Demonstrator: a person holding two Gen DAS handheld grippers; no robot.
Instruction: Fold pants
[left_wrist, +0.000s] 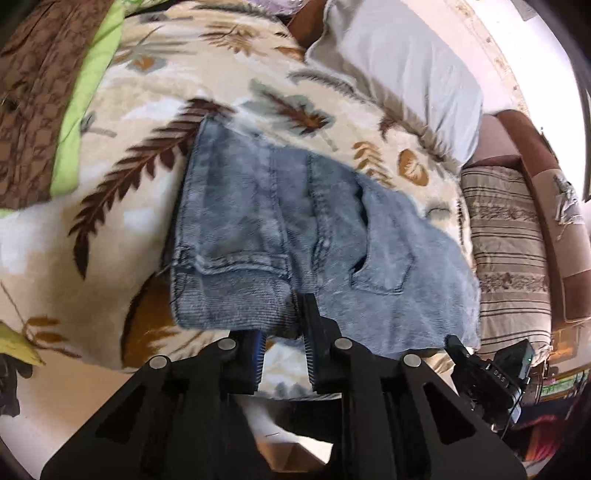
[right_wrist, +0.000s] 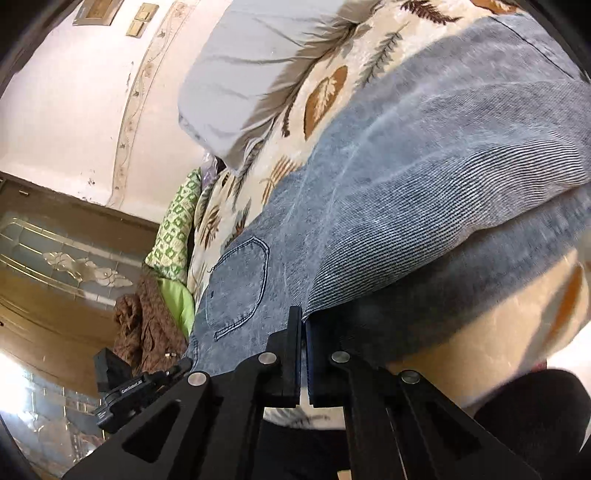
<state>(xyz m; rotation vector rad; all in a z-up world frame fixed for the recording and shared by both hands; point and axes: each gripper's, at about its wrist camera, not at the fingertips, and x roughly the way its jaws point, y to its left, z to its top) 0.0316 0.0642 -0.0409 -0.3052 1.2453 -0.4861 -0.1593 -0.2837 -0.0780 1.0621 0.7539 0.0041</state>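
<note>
We see the jeans (left_wrist: 295, 229) lying folded on the leaf-print blanket (left_wrist: 155, 155) of the bed, their near edge hanging close to the blanket's front border. Our left gripper (left_wrist: 284, 332) stands with its fingers spread apart at that near edge; one finger lies over the denim beside the turned-up hem, the other sits just off the cloth, so nothing is pinched there. Our right gripper (right_wrist: 303, 325) has its fingers pressed nearly together, and the lower edge of the jeans (right_wrist: 388, 192) runs into the narrow slot between them, so we take it as pinching the denim close to the back pocket (right_wrist: 238, 286). To the far side a grey pillow (left_wrist: 399, 74) rests against the blanket, just clear of the jeans. On the right a striped cushion (left_wrist: 506, 236) borders the bed edge. On the left a green-edged brown cloth (left_wrist: 44, 110) is heaped well apart from the denim, leaving bare blanket between them. Bare blanket also lies beyond the folded top edge.
</note>
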